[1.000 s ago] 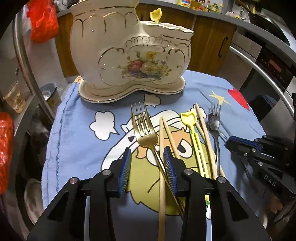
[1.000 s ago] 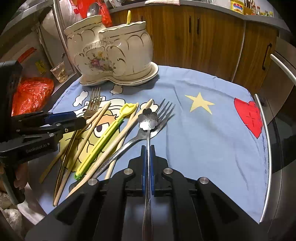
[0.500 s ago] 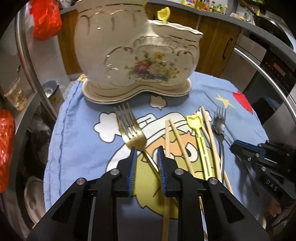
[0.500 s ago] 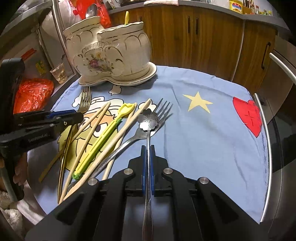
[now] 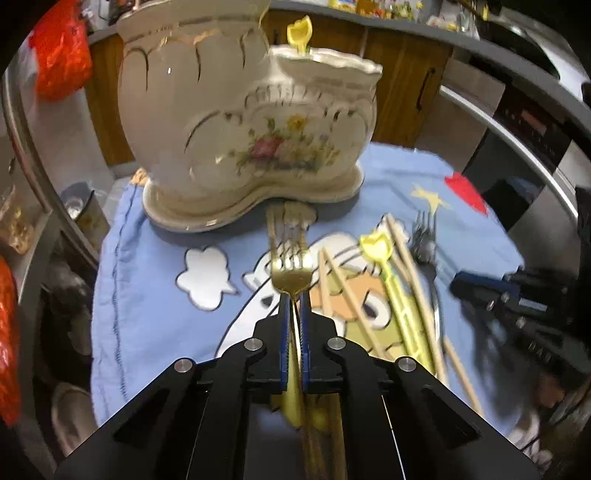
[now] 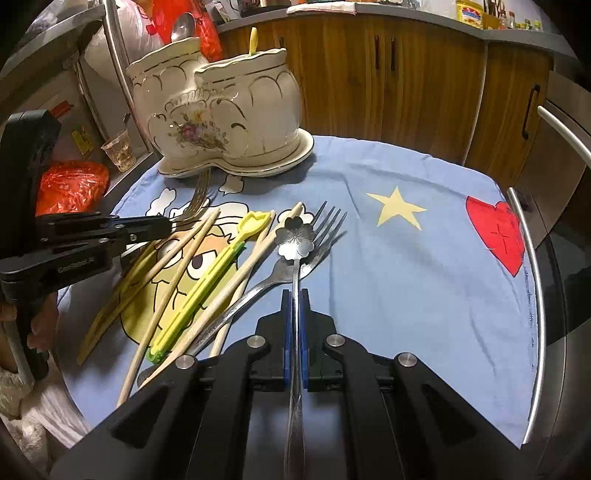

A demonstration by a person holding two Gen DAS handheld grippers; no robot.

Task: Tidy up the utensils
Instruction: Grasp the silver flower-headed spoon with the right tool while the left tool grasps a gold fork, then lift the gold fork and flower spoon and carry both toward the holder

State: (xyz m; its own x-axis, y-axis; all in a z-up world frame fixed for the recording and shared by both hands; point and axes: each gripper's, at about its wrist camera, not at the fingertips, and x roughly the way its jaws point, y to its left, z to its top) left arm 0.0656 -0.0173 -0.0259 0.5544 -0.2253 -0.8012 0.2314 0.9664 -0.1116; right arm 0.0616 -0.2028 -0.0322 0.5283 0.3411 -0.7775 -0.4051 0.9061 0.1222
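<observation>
Left gripper: jaws clamped narrow on the neck of the gold metal fork. Tines point away toward the cream ceramic two-compartment utensil holder with floral print; handle runs back between the blue pads. Left view is motion-blurred, so I cannot tell whether the fork is off the cloth.

Right gripper: jaws pinched narrow on the thin handle of the silver flower-shaped spoon. Flower bowl sits ahead of the fingertips, over the tines of the silver metal fork lying on the blue cartoon-print cloth.

Holder stands at the far left of the cloth on its own cream base. A yellow tulip-topped plastic piece sticks out of its right compartment; a silver spoon pokes out of the left one in the right view.

Loose on the cloth, left of the silver fork: yellow-green plastic training chopsticks with tulip top and several pale wooden chopsticks, fanned out and overlapping, near ends toward the grippers.

A hand holds the left gripper's grip at the left edge of the right view.

Red plastic bag sits off the cloth, left. Wooden cabinets behind.
</observation>
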